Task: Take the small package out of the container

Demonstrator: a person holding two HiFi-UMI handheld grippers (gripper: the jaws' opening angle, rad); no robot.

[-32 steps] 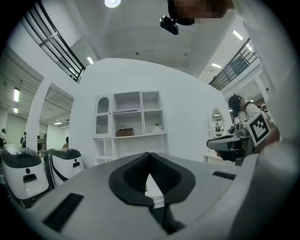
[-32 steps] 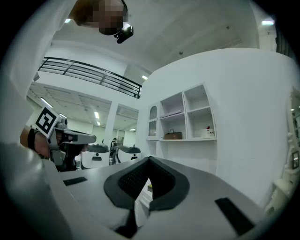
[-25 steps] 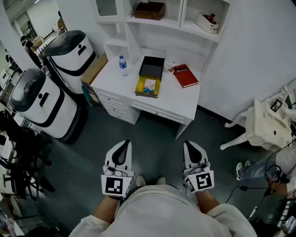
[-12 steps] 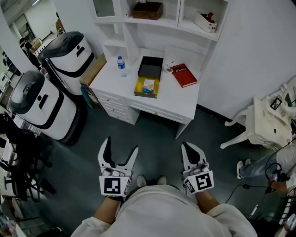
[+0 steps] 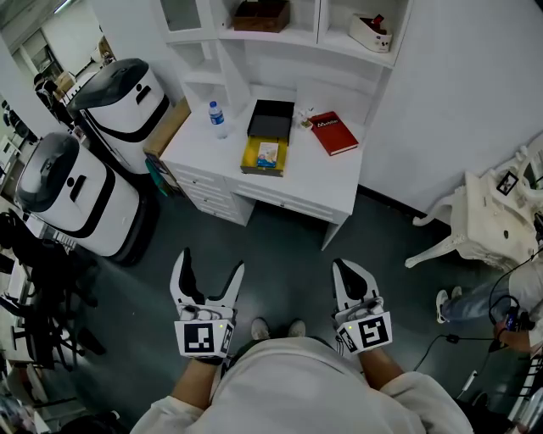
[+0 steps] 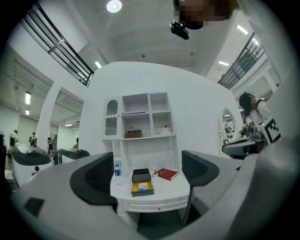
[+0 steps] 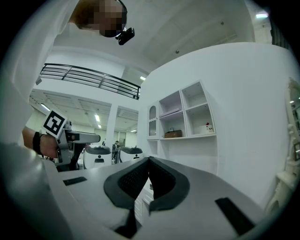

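A yellow container (image 5: 263,156) with its black lid swung back stands on the white desk (image 5: 339,182), far ahead of both grippers. A small package (image 5: 268,154) lies inside it. The left gripper view shows the same container (image 6: 142,188) and package (image 6: 144,186) far off between the jaws. My left gripper (image 5: 206,273) is held low over the dark floor, close to the person's body. Its jaws are opening and nothing is between them. My right gripper (image 5: 355,278) hangs beside it, shut and empty.
On the desk are a water bottle (image 5: 217,119) to the left of the container and a red book (image 5: 333,133) to its right. Two white-and-black machines (image 5: 127,97) (image 5: 72,191) stand left of the desk, and a white chair (image 5: 488,225) stands to the right. Shelves hold a brown box (image 5: 261,15).
The left gripper's jaws have gone from shut to wide apart. The right gripper has stayed shut. The desk sits slightly higher in the head view.
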